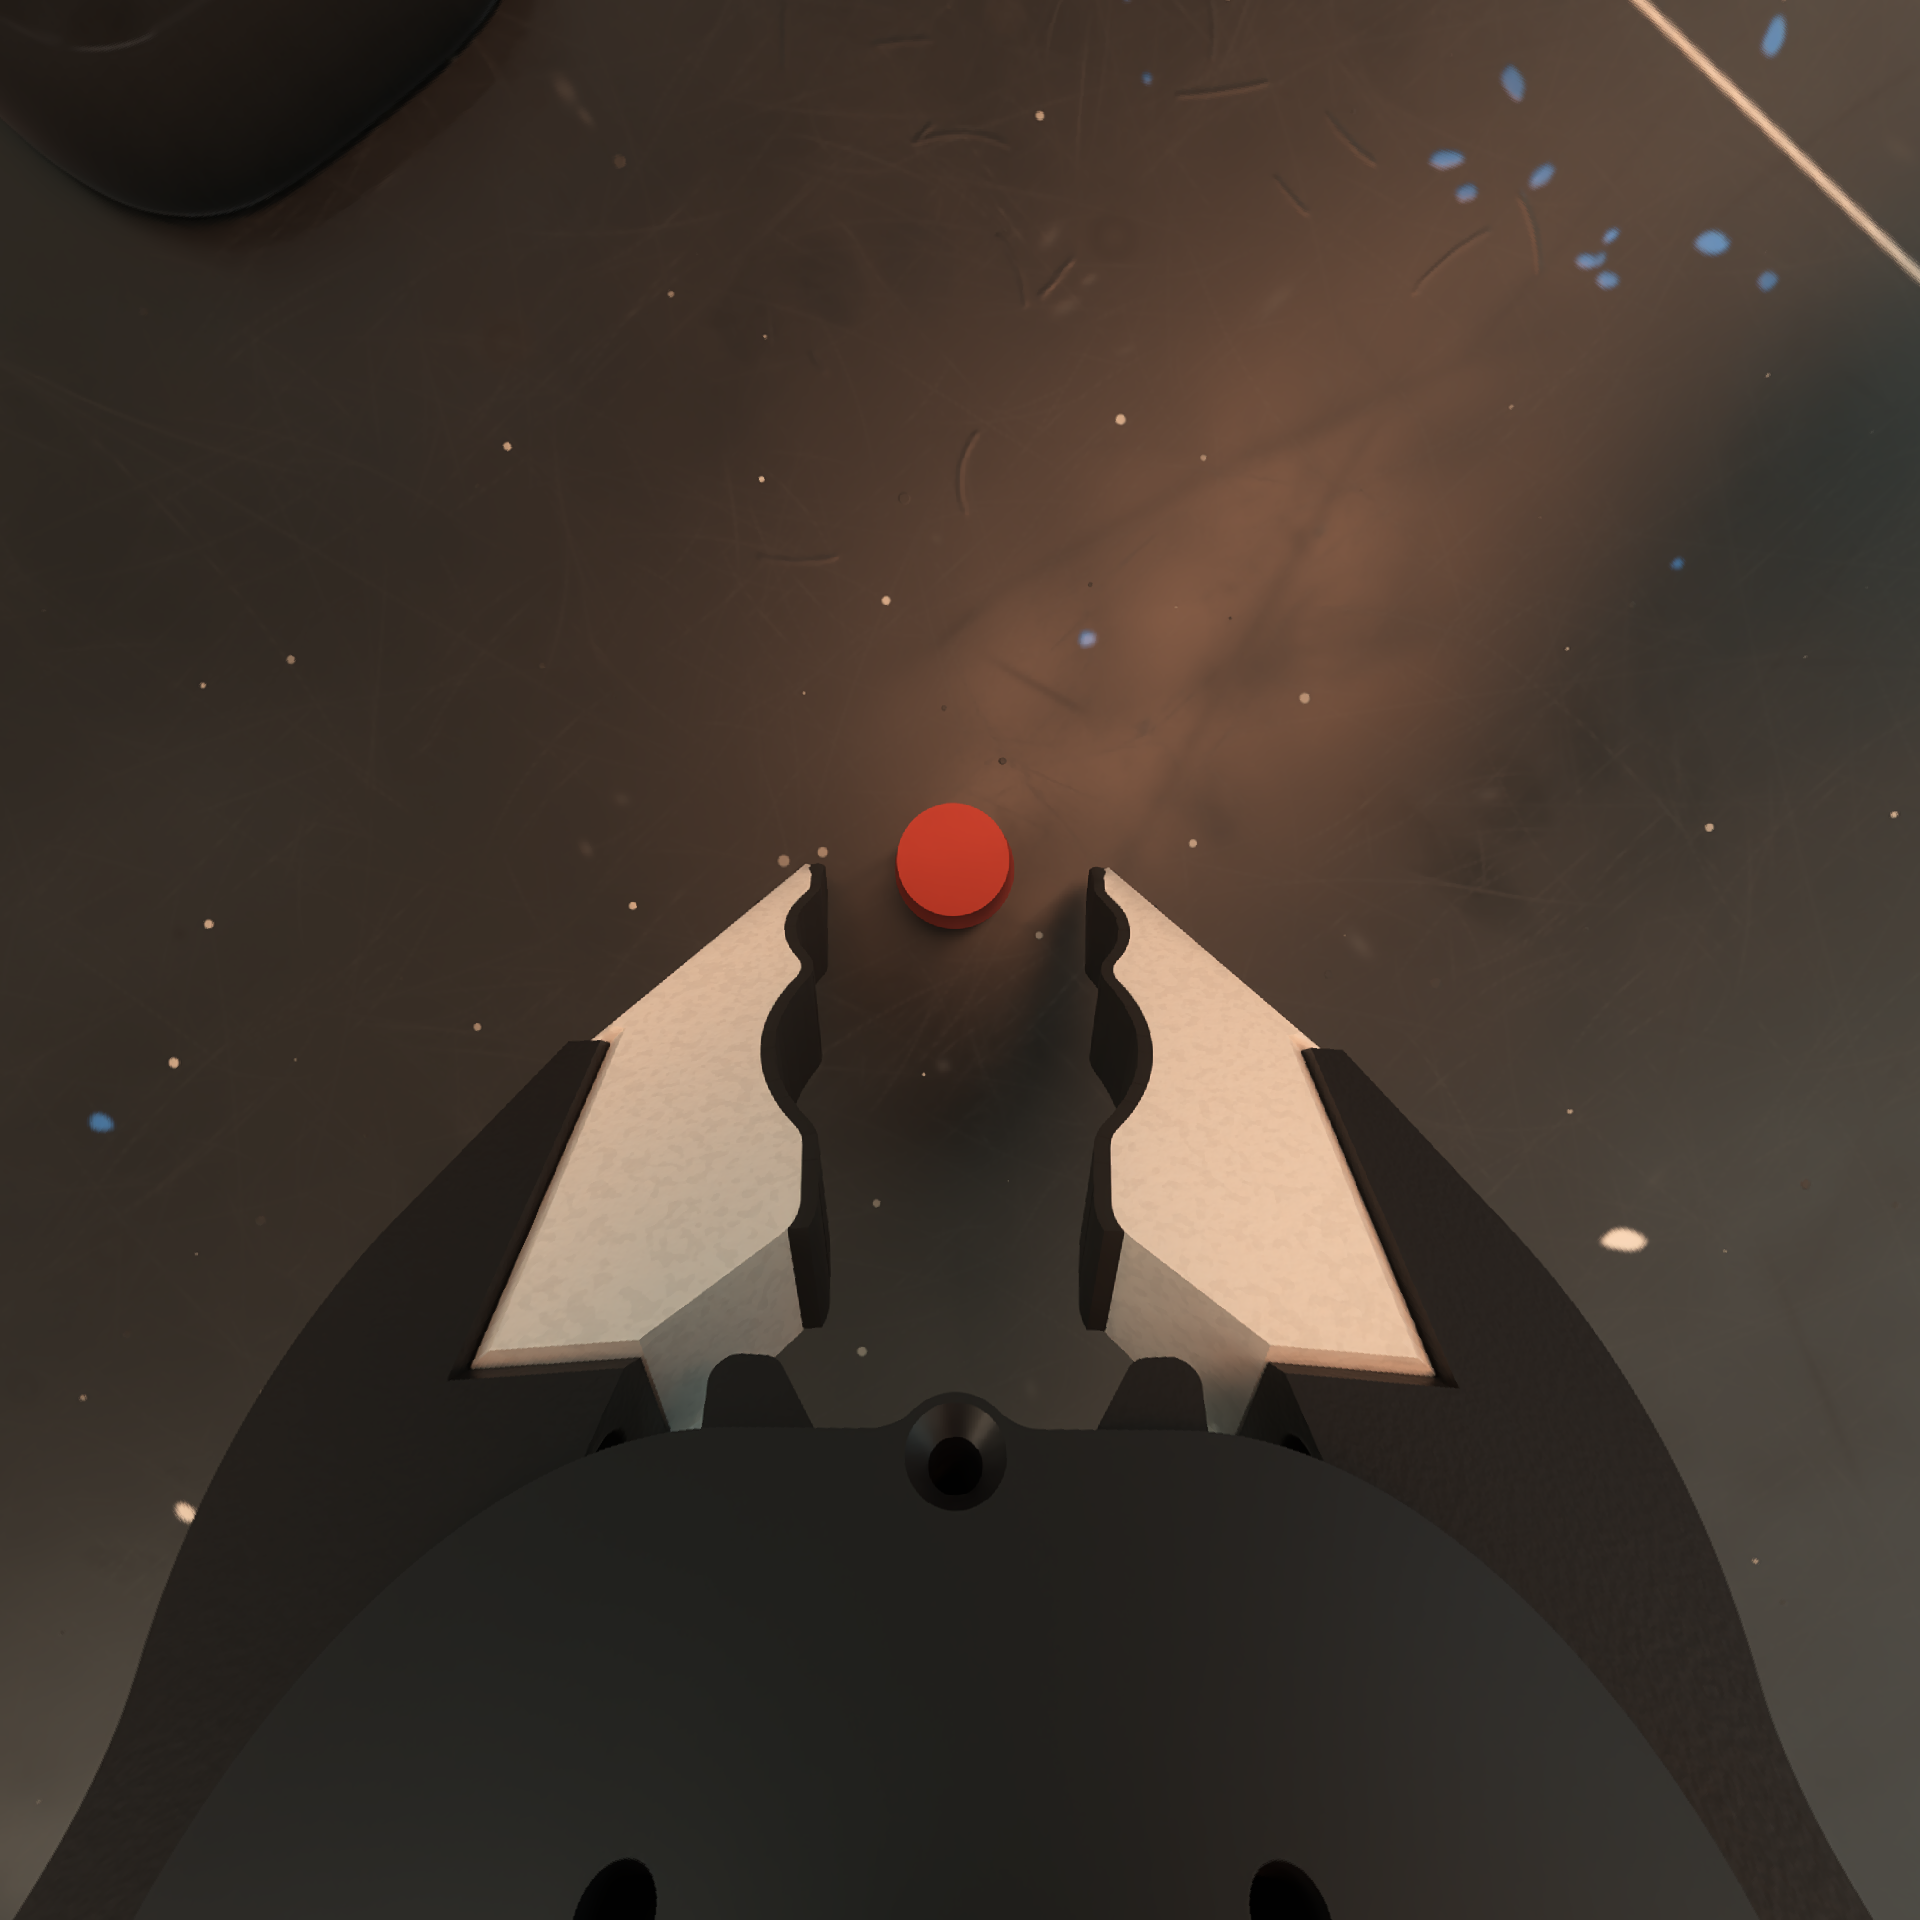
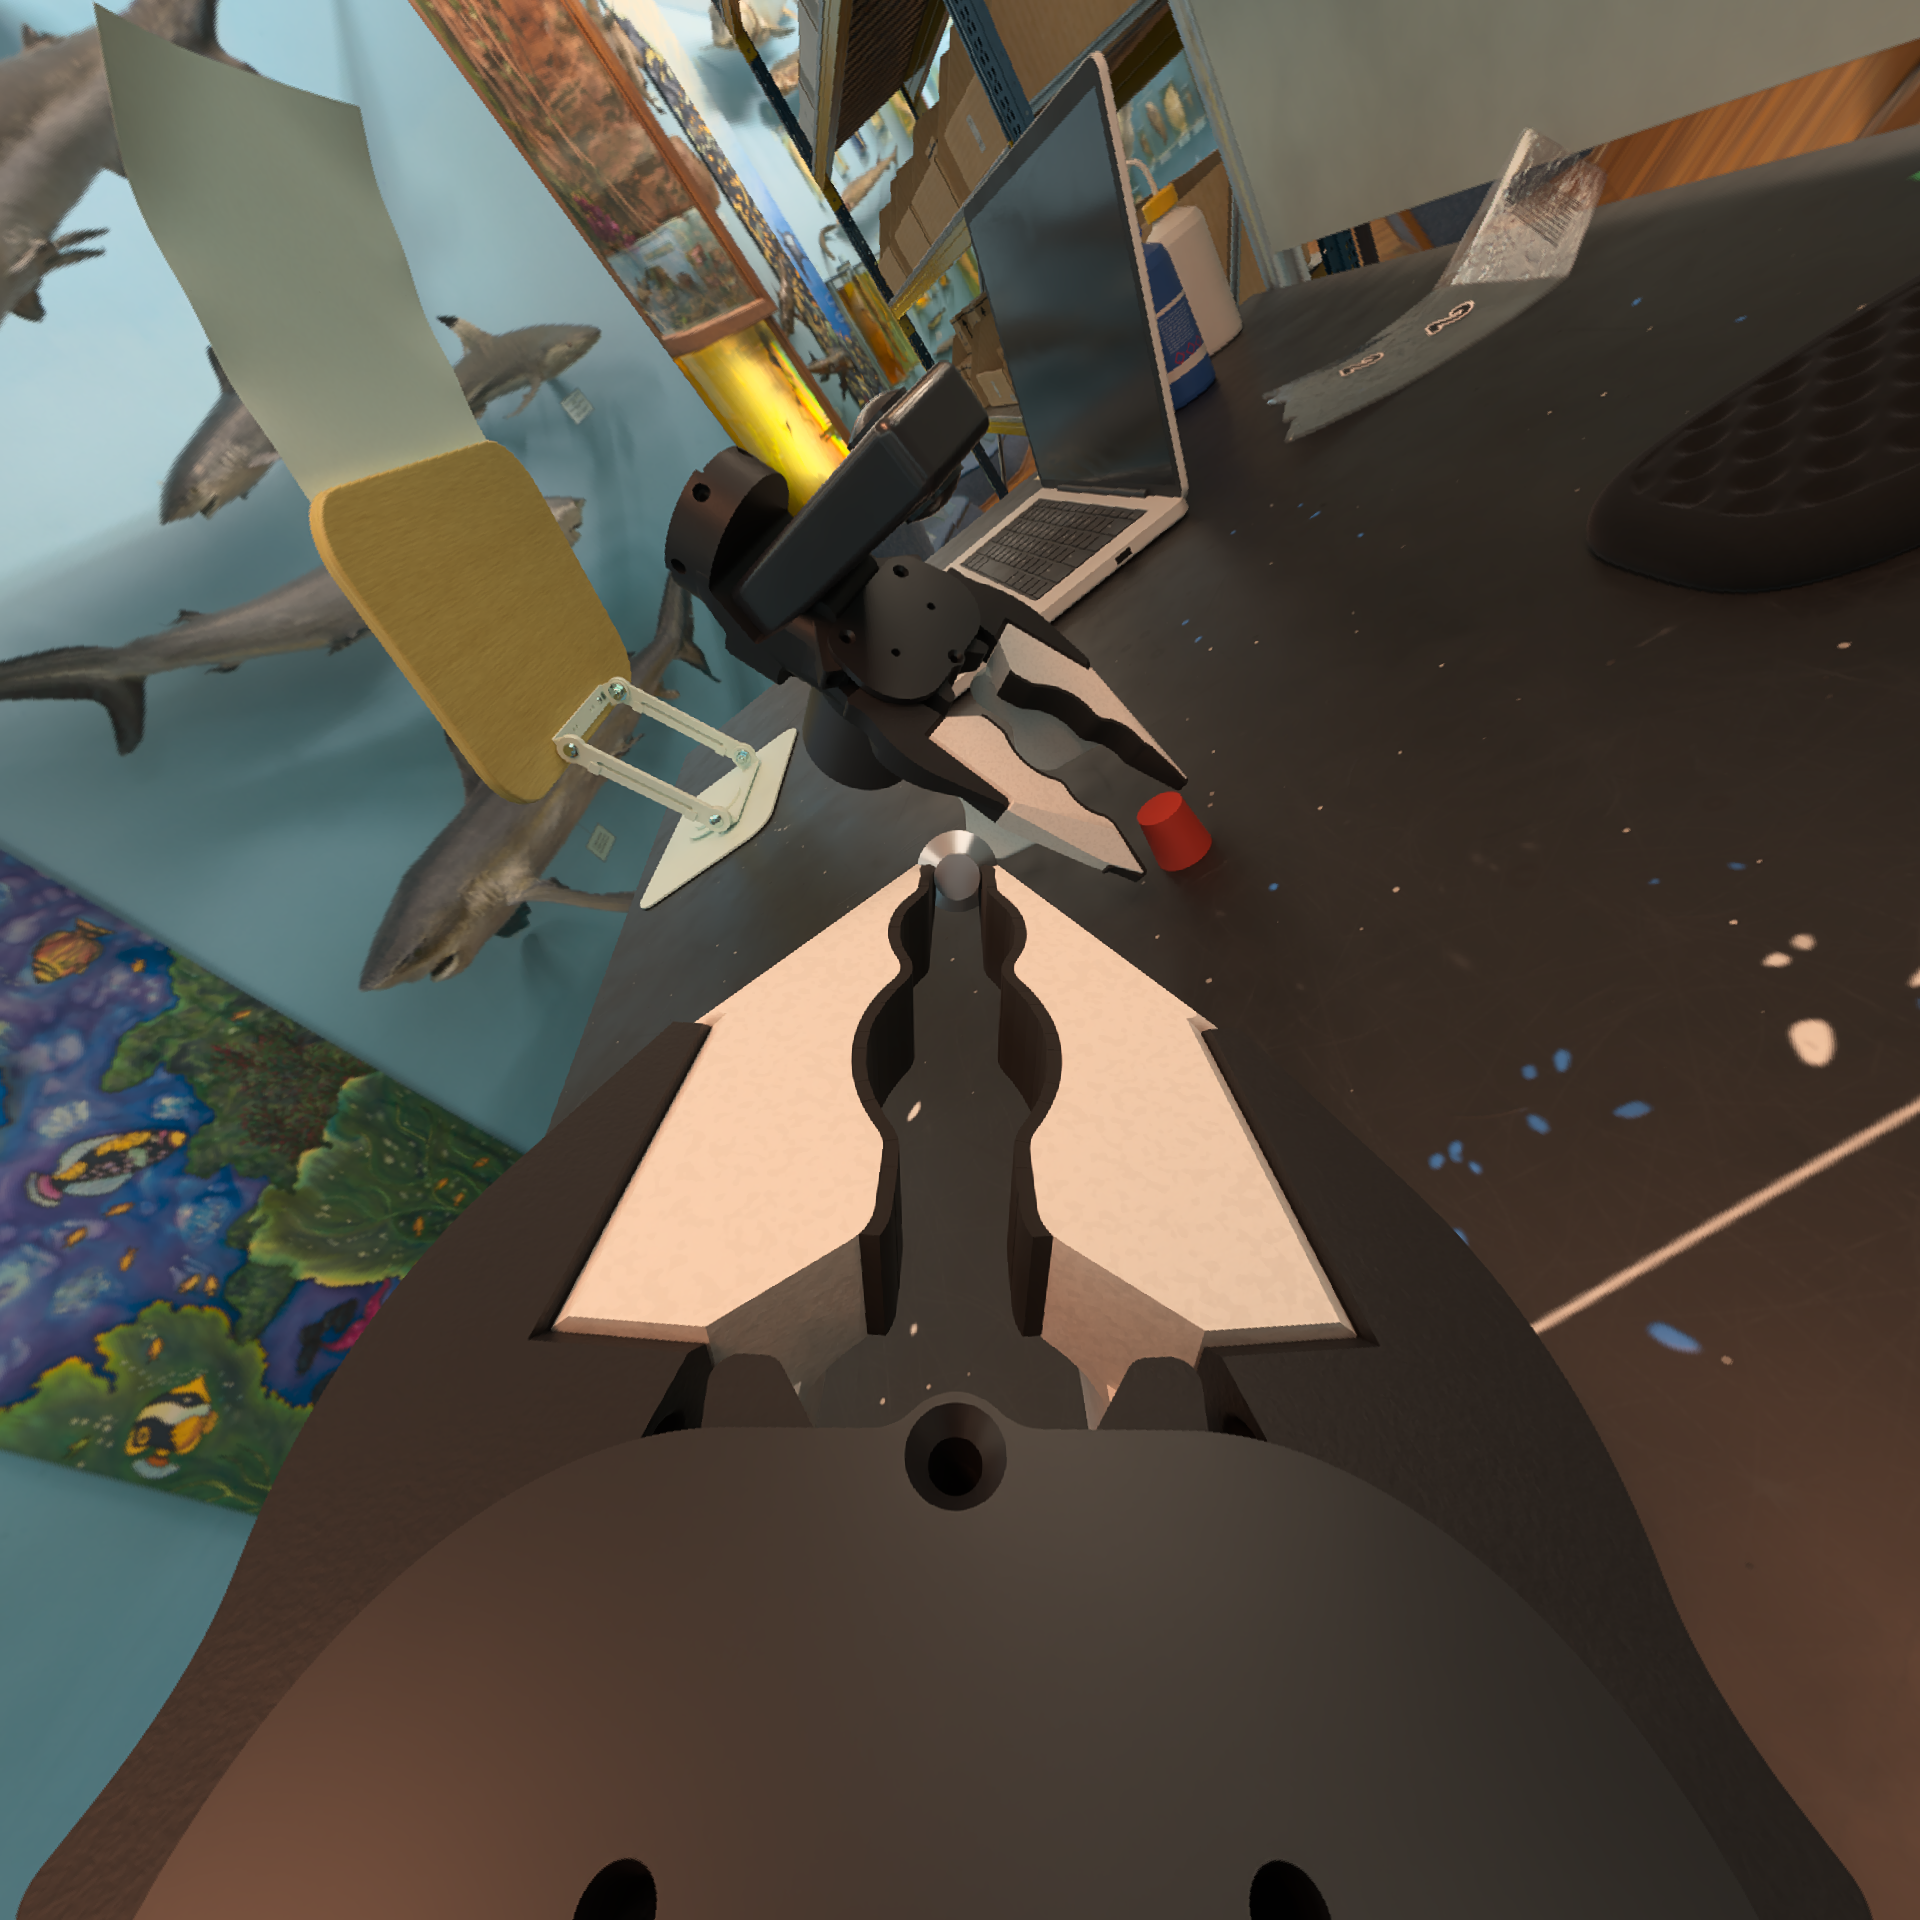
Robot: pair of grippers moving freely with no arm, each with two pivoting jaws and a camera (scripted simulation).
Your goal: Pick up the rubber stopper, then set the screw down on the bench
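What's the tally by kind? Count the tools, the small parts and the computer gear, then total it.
tools: 2 (left tool, right tool)
red rubber stopper: 1
screw: 1
laptop: 1
black keyboard: 1
total: 6

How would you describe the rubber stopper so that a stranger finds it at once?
Look at the dark speckled bench, in front of the open laptop. There the left gripper points down with open jaws. Just past its tips stands the rubber stopper, a small tapered plug and the only red thing there.
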